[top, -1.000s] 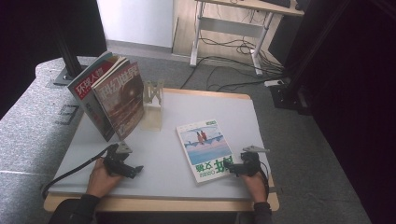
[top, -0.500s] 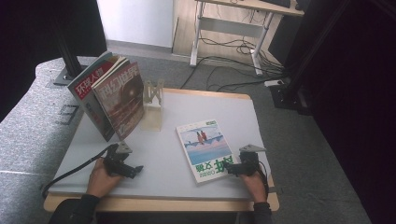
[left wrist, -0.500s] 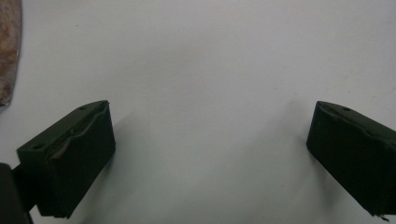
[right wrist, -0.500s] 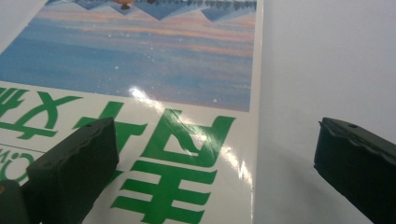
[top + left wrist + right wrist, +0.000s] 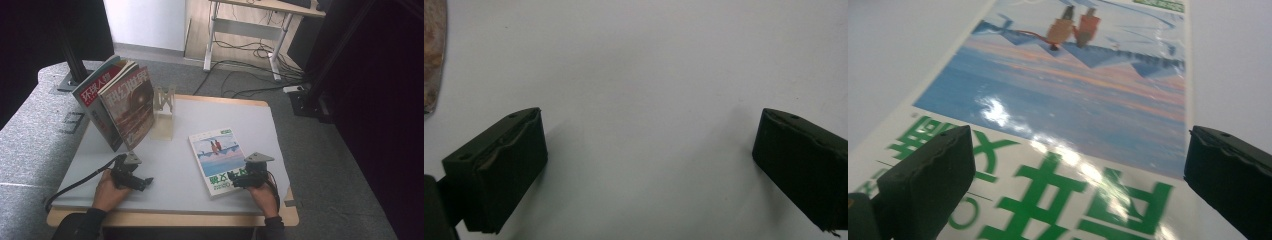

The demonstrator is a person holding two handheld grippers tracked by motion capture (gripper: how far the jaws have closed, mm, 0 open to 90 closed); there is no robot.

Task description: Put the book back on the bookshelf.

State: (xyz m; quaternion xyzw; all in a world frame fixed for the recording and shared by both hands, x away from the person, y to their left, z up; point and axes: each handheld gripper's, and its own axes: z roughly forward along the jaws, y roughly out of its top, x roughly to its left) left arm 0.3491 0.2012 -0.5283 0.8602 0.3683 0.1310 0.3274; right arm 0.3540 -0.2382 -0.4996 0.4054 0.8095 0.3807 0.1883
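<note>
A magazine with a blue sea-and-sky cover and green title lies flat on the white table, right of centre. My right gripper hovers over its near end, jaws wide apart; the cover spreads out between them in the right gripper view. My left gripper rests near the table's front left, open over bare table surface. Two magazines stand upright, leaning against a small rack at the back left.
A grey padded bench runs along the table's left side. A desk frame and loose cables sit on the floor behind. A cable trails from the left gripper off the front left edge.
My right gripper has slid slightly left and forward over the flat magazine's near end. The left gripper has stayed put.
</note>
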